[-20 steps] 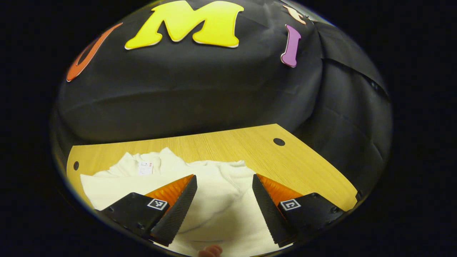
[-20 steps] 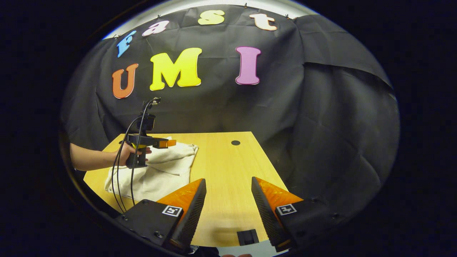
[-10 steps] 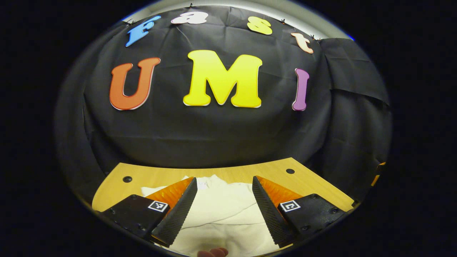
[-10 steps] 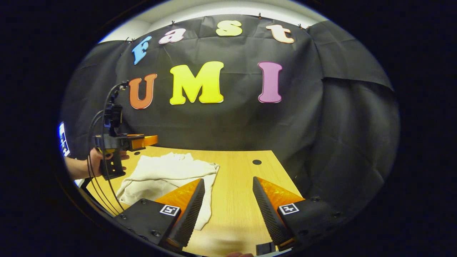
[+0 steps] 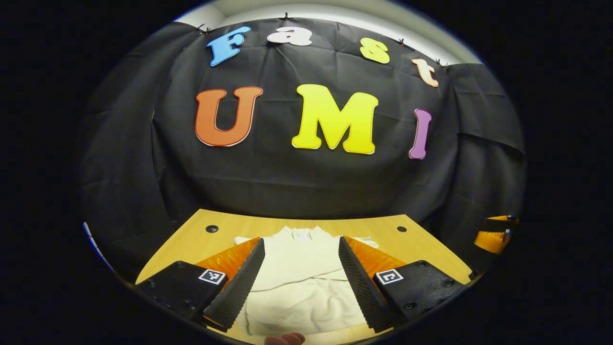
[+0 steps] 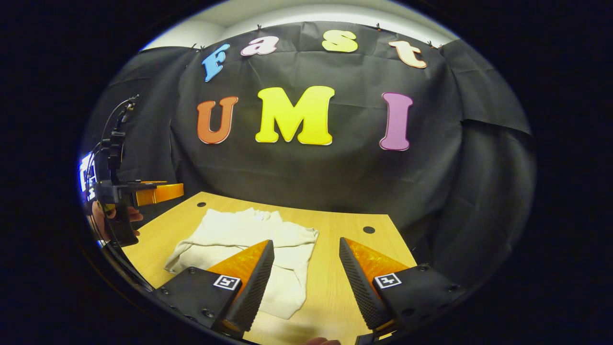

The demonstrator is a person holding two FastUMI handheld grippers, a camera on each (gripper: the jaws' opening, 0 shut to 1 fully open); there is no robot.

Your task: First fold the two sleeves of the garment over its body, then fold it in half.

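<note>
On the wooden table [image 6: 335,268] a cream-white garment [image 6: 249,239] is lying in a folded, rumpled pile, with its collar end turned toward the black cloth wall [image 6: 335,182]. In the left gripper view, the left gripper [image 5: 300,278] is hanging above the near part of the table with its jaws standing wide apart, and nothing is sitting between them. The garment [image 5: 301,282] is showing through the gap between the two fingers and lower than them, and I cannot tell any touch between the fingers and the cloth. A fingertip of the person [image 5: 285,339] is peeking in at the bottom edge of this view.

In the right gripper view, the right gripper [image 6: 302,287] is also keeping its jaws apart and is holding nothing. Here the garment is lying to the left of the gap, partly hidden behind the left finger, and bare table is showing between the fingers. The left gripper [image 6: 143,191] is appearing farther off at the left side of this view, raised above the table edge and apart from the garment, with a hand [image 6: 103,218] gripping its handle and cables [image 6: 115,120] rising from it.
</note>
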